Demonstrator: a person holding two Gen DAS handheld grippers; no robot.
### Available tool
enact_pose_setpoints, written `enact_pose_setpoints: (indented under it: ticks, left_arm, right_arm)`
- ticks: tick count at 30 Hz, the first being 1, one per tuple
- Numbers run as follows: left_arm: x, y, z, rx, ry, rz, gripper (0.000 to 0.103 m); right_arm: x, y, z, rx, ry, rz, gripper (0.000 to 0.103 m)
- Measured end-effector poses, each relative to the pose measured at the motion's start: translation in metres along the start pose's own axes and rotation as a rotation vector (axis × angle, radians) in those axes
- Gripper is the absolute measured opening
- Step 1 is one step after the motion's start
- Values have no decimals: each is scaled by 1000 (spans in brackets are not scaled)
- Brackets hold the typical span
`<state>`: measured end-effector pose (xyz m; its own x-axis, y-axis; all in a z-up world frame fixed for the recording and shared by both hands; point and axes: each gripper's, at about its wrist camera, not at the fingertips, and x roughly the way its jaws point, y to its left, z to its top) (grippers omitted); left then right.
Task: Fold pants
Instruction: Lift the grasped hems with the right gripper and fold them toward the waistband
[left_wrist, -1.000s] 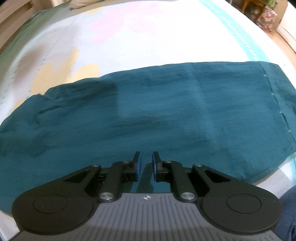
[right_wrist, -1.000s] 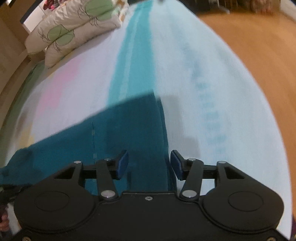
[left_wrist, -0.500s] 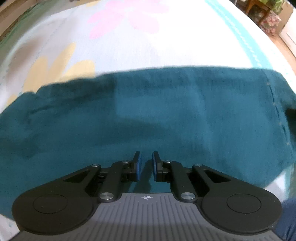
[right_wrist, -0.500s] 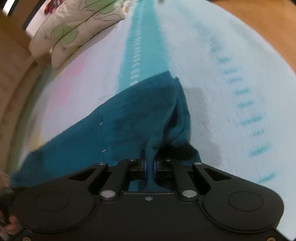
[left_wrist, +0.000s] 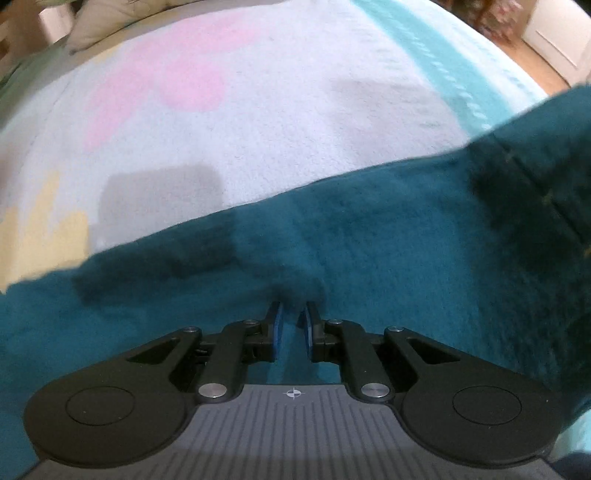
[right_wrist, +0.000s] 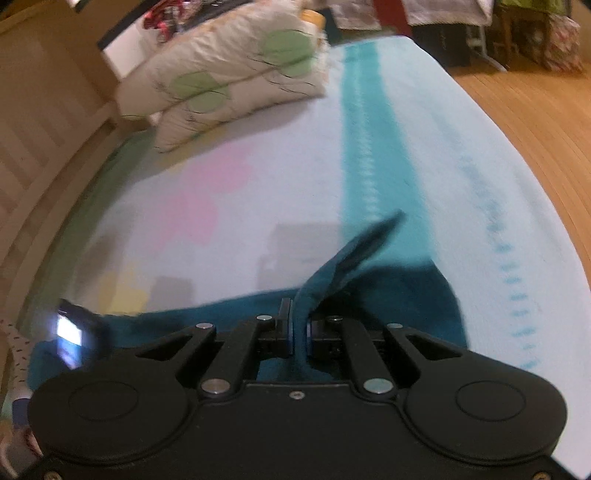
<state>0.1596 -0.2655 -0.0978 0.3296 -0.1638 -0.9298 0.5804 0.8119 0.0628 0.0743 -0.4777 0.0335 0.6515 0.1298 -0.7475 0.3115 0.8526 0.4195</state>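
Dark teal pants (left_wrist: 388, 258) lie across a pale bed sheet (left_wrist: 258, 110) printed with pink and yellow flowers. My left gripper (left_wrist: 293, 314) points steeply down at the pants' near part, its blue pads close together with a small ridge of cloth bunched at the tips. In the right wrist view my right gripper (right_wrist: 299, 317) is shut on a fold at the end of the pants (right_wrist: 406, 295). That fold is lifted off the bed, and a strip of cloth sticks up past the pads. In the left wrist view this raised end shows at the right.
Pillows (right_wrist: 229, 81) with green dots rest at the head of the bed beside a wooden headboard (right_wrist: 37, 147). A wooden floor (right_wrist: 535, 129) runs along the bed's right edge. A dark device with a lit screen (right_wrist: 70, 328) sits at the pants' left end.
My right gripper closed on the pants' end and rose, lifting the cloth. My left gripper slid across the bed, and more bare sheet shows beyond the pants.
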Motion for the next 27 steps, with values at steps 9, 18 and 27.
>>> enact_pose_setpoints:
  ticks: [9, 18, 27]
  left_arm:
    - [-49, 119, -47, -222, -33, 64, 13]
    - [-79, 245, -135, -447, -5, 197, 13]
    - [-83, 284, -159, -540, 2, 195, 13]
  right_arm:
    - [18, 136, 7, -159, 47, 110, 13]
    - [136, 263, -70, -301, 180, 165, 14]
    - [172, 284, -118, -338, 255, 258, 44]
